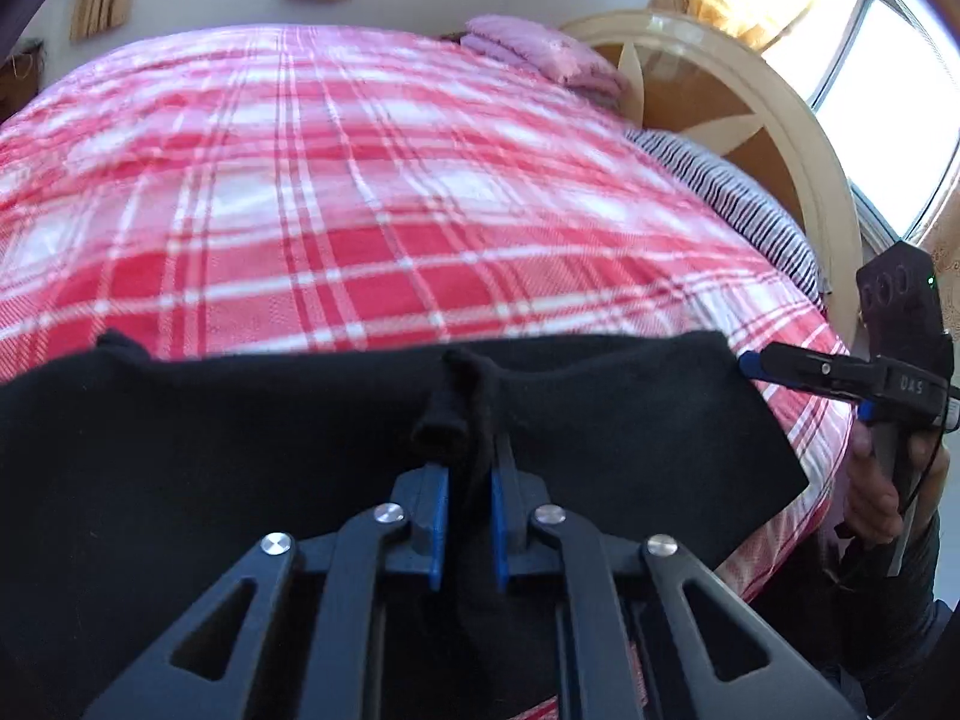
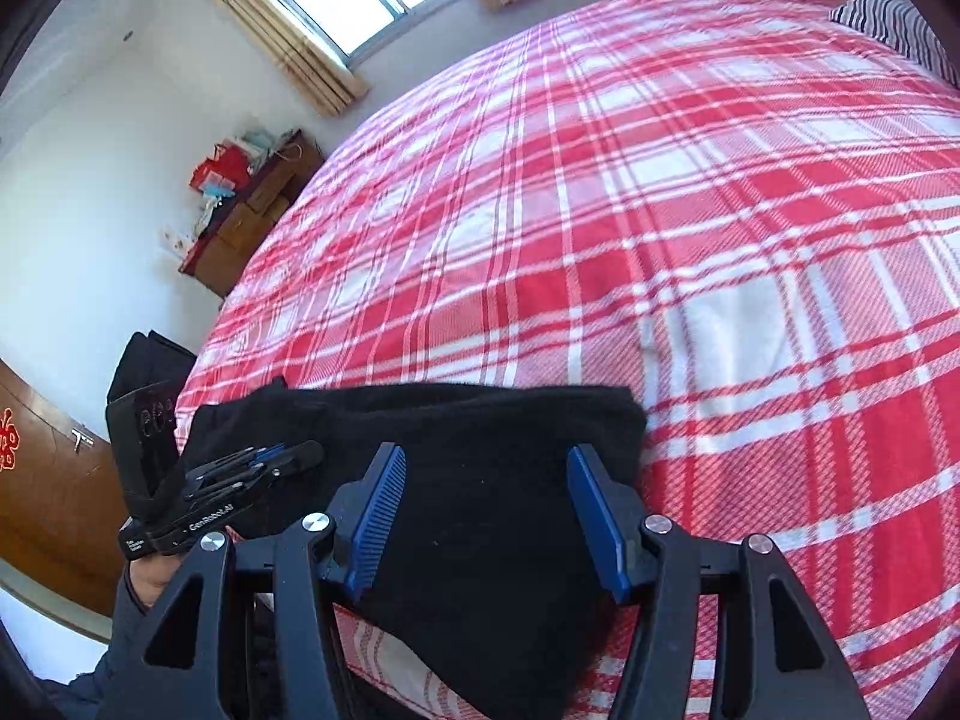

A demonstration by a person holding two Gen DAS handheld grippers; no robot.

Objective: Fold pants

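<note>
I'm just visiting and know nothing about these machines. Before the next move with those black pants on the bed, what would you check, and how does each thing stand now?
1. Left claw pinches a bunch of the black pants: ok, its pads are closed on fabric.
2. Right claw has a grip: not ok, it stands open with the cloth between its pads, not pressed.
3. Pants lie on the plaid bedspread: ok, though their near part hangs over the bed's edge.
4. Bedspread beyond the pants is bare enough to fold on: ok.
5. The two claws are apart: ok.
6. Pants lie flat, without wrinkles: cannot tell, too dark.
</note>
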